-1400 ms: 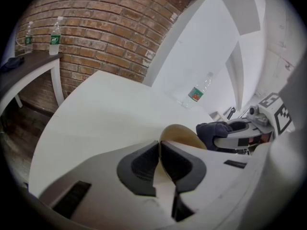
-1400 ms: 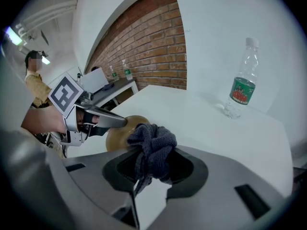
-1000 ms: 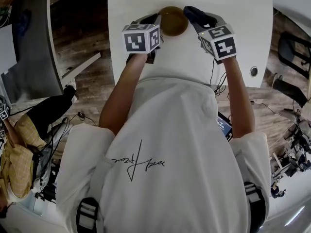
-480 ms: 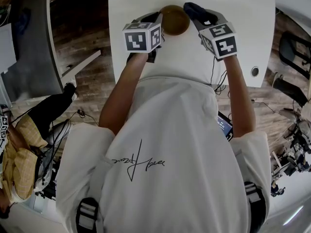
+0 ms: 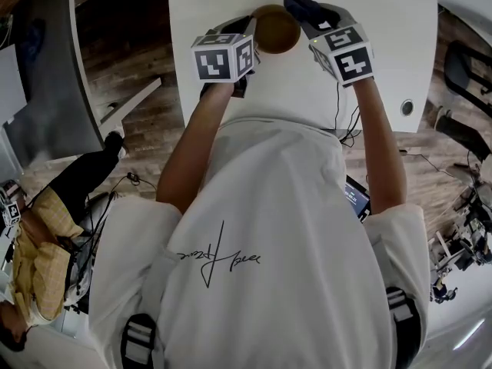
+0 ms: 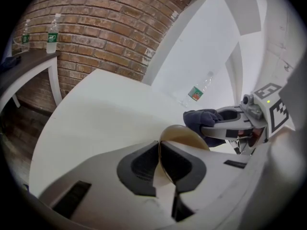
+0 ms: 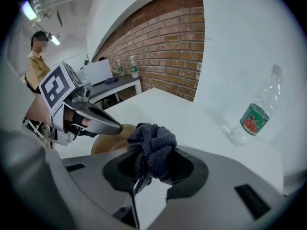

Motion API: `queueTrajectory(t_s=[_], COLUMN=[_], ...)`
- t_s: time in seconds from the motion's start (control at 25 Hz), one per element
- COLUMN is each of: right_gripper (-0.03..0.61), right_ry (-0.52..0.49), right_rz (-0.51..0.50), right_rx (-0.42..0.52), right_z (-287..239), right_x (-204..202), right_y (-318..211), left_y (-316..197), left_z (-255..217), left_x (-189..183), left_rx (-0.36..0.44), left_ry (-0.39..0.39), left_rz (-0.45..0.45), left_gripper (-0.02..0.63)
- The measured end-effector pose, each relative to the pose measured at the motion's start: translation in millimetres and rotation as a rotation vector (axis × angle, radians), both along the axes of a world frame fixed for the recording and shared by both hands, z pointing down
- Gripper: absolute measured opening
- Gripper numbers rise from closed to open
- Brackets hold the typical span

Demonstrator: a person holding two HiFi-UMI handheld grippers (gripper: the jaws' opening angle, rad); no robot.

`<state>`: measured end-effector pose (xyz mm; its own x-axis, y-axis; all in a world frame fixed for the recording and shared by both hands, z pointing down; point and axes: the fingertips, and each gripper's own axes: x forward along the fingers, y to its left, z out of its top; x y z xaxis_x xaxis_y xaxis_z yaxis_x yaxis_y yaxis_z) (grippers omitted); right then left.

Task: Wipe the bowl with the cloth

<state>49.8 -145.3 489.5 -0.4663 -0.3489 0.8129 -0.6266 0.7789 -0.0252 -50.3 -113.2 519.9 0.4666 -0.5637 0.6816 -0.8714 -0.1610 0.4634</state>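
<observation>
Now, left tongs [image 6: 160, 148]: pinching narrowly on the thin near rim of the bowl [image 6: 186, 137], so the bowl is being kept from sliding while it is wiped.
Right tongs [image 7: 145, 161]: clamping a bunched dark cloth [image 7: 152, 142] — the wad is bulging past the tips, so fabric rather than the tongs is meeting the bowl.
Bowl: sitting between the two tongs near the far side of the white bench [image 5: 380, 21], its rim seemingly tipping up in the left grip.
Cloth and bowl: the wad is hanging just beside the bowl's right rim — contact I cannot tell.
Step, by my judgement: wiping is under way or about to start.
Bottle [image 7: 253, 113]: standing well apart on the bench, not interfering.
</observation>
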Motion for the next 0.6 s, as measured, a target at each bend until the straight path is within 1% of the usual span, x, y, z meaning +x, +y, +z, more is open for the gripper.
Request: queueTrajectory(t_s=[0.28,0.44,0.52,0.6], right_gripper=[0.104,0.104,0.104,0.104], right_ry=[0.034,0.047,0.045,0.034], right_rz=[-0.021,-0.019,-0.01,0.005], right_rx=[0.027,0.027,0.03,0.034], right_z=[-0.4,1.9,1.0,-1.6], right_x=[-8.4,-8.5,-7.1,-5.9], right_y=[-4.3,-5.0,-6.1,-7.7], left_y=[-2.5,-2.8,-3.8,-4.9], left_z=[0.9,-0.1,-2.2,-4.4], left_x=[-1.6,-0.3,0.5,0.7], left_rx=[-0.002,0.024,0.035,0.043], left_ry=[0.009,-0.028,-0.028,-0.018], left_rz=[0.006,0.038,0.045,0.045], left_gripper=[0.009,0.005,0.034,0.034])
